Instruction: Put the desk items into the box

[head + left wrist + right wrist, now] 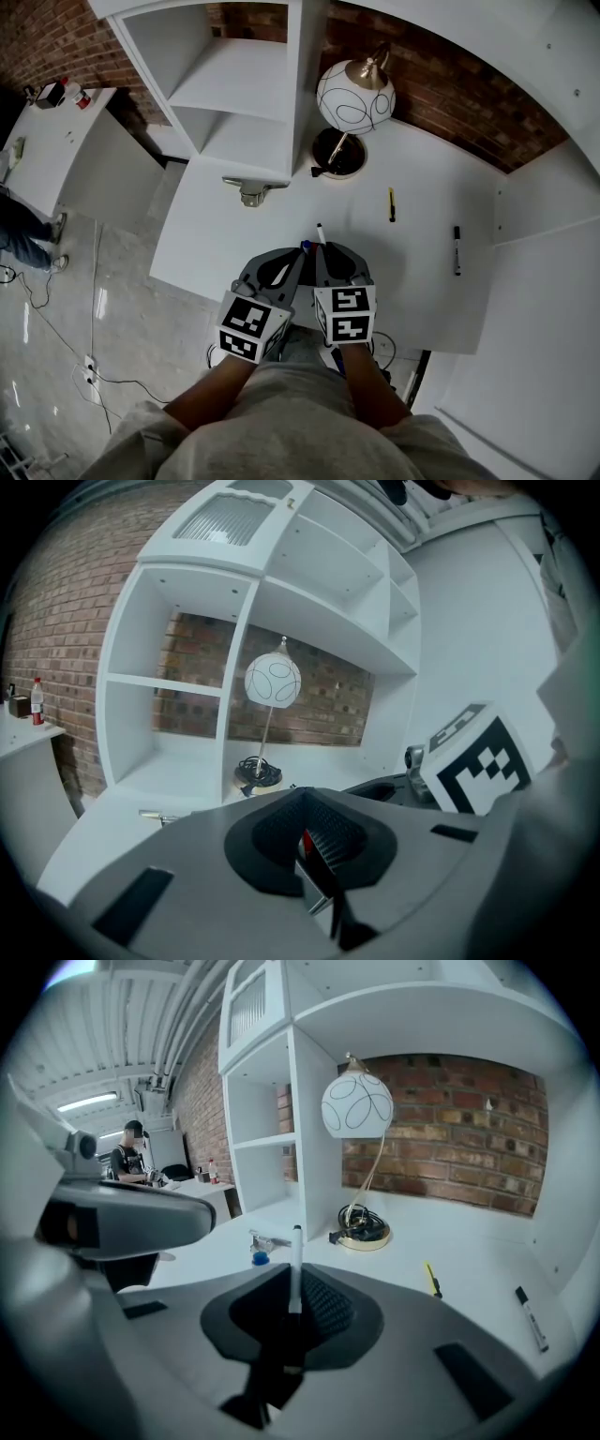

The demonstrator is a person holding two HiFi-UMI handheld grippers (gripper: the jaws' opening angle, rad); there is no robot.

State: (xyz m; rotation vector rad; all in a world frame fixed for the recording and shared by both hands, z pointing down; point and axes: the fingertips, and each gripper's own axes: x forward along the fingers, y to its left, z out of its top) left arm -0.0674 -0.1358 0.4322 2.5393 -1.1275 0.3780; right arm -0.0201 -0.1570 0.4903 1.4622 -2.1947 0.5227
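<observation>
My two grippers are side by side close to my body at the front edge of the white desk (281,211). The right gripper (324,249) is shut on a white marker (321,232) with a black cap, which stands up from the jaws in the right gripper view (295,1269). The left gripper (298,253) is shut on a thin item that shows red and white between its pads (307,844), with a blue tip (305,246) sticking out. A yellow pen (391,203) and a black marker (457,249) lie on the desk further back and to the right. No box is in view.
A globe lamp (354,94) stands at the back, its round base (339,152) wrapped with a cord. A metal clip (251,190) lies under the white shelf unit (234,84). White side panels close the desk's right. A person works at a far table (127,1162).
</observation>
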